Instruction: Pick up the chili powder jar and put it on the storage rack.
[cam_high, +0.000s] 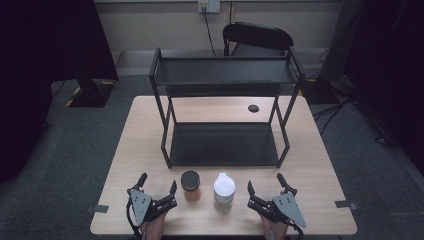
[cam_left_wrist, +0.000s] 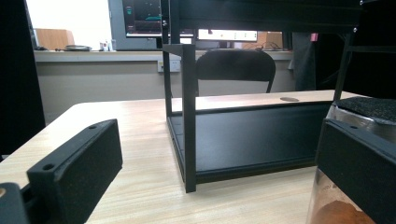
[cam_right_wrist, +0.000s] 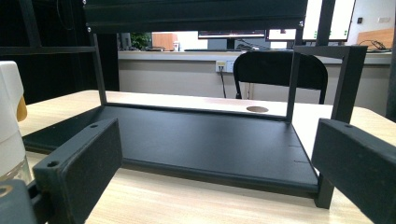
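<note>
Wooden table (cam_high: 125, 150) with one rack (cam_high: 223, 120), two jars (black-lidded (cam_high: 190, 185), white-lidded (cam_high: 224, 191)), two wide-open claws (cam_high: 157, 185) (cam_high: 265, 184).

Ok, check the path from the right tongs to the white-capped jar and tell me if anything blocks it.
Nothing visible blocks it. The right tongs sit open on the table, just right of the white-capped jar, with bare tabletop between them. The black-lidded jar is on the far side, and the black shelf rack stands farther back.
</note>
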